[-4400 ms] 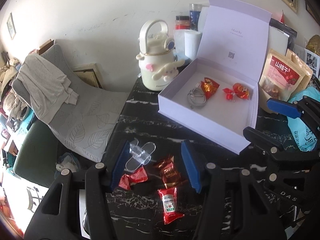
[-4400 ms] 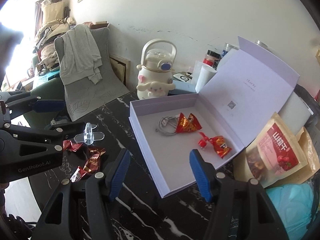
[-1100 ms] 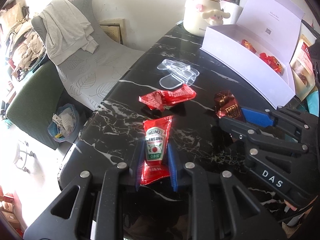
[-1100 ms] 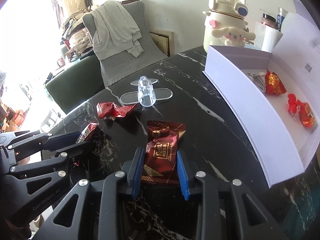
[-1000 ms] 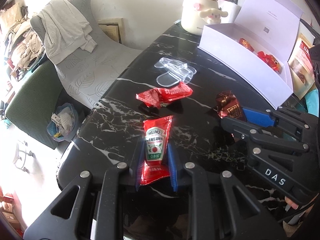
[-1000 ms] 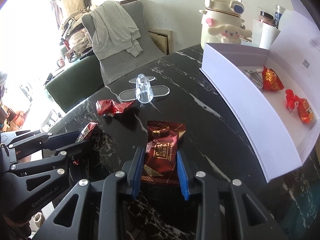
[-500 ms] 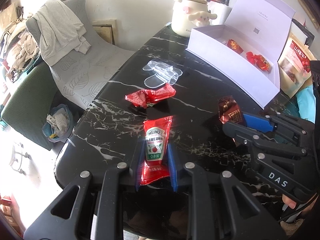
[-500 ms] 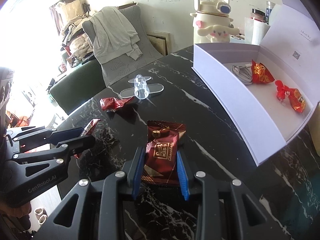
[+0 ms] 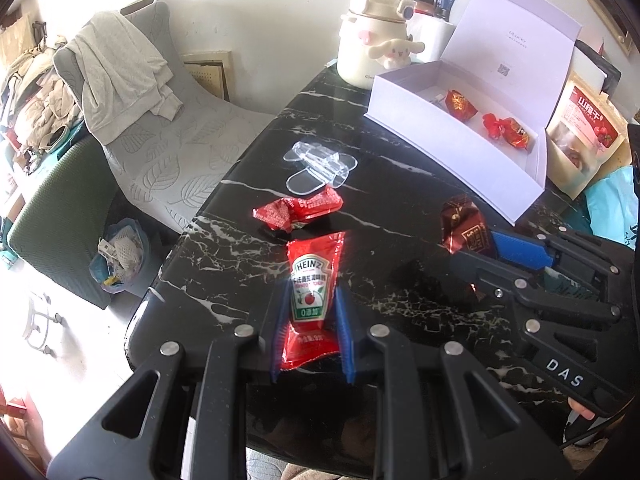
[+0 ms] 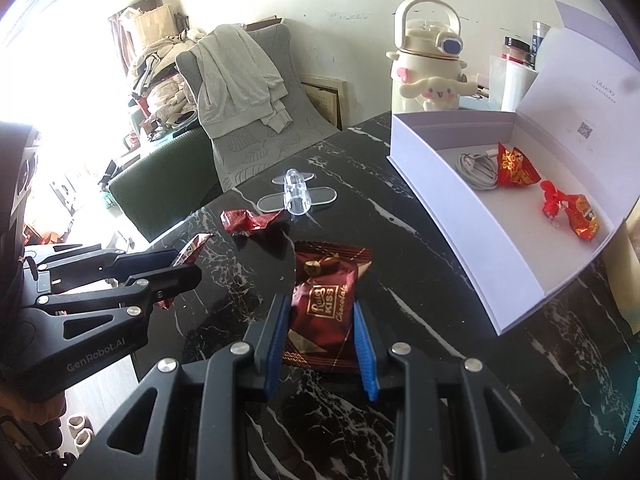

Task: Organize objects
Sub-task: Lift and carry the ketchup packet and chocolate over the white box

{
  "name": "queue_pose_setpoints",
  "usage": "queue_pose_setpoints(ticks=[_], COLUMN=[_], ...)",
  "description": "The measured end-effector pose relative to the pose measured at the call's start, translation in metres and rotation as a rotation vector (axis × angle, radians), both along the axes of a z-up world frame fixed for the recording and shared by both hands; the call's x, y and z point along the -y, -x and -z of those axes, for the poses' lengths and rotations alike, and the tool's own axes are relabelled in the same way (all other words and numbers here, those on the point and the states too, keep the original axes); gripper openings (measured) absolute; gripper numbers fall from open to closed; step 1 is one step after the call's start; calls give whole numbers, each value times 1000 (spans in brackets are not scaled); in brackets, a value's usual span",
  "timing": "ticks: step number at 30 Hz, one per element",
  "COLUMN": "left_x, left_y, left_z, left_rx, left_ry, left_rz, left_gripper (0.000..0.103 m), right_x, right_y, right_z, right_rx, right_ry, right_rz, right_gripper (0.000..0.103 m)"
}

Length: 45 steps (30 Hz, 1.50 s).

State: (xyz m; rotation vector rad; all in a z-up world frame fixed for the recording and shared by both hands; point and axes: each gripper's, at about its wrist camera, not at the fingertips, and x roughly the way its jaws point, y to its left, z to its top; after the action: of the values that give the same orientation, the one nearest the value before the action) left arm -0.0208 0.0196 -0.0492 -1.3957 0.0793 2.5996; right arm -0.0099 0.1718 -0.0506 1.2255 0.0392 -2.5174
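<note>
On the left, the left gripper (image 9: 309,328) has its blue fingers (image 9: 277,336) pinching a red Heinz ketchup packet (image 9: 309,292). The packet's long side runs straight out along the fingers, away from the camera, and its words read the right way up. It is held above the black marble bench (image 9: 400,184).

Past it on the bench lies a crumpled red wrapper (image 9: 298,213), and behind that a clear plastic holder (image 9: 320,168) lying flat.

The right gripper (image 10: 322,340) has its blue fingers (image 10: 365,344) pinching a dark red Kiss chocolate packet (image 10: 325,300). That packet also points away from the camera, long side along the fingers, just over the bench.

To the right stands a white gift box (image 10: 460,208) with its lid up. Inside are a coiled white cable (image 10: 478,168), a red and gold candy packet (image 10: 514,166) touching the cable, and another red candy (image 10: 572,210) a little apart.

Behind the box is a cream bottle with a puppy face (image 10: 430,60). At the far right stands a red snack bag (image 9: 588,120).

Beside the bench is a grey chair (image 10: 256,92) with a pale sweater (image 10: 236,76) hung on it, and the wall is white.
</note>
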Motion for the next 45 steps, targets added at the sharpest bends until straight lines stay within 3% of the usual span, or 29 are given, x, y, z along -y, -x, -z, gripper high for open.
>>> queue_pose_setpoints(ticks=[12,30,45], left_x=[-24,-86,-135], left_y=[-2,2,31], left_z=[-14,-26,-37], left_rx=[-15,-33,-44], left_ry=[-14,-25,-23], left_rz=[72,245,350], left_gripper=[21,21,21], right_x=[-18,-73,-120], right_y=[-14,-39,-20], right_z=[-17,-31,-33], right_rx=[-42,-54,-42], right_ry=[-17,-44,-44], right_rz=[41,206,304], right_gripper=[31,31,31])
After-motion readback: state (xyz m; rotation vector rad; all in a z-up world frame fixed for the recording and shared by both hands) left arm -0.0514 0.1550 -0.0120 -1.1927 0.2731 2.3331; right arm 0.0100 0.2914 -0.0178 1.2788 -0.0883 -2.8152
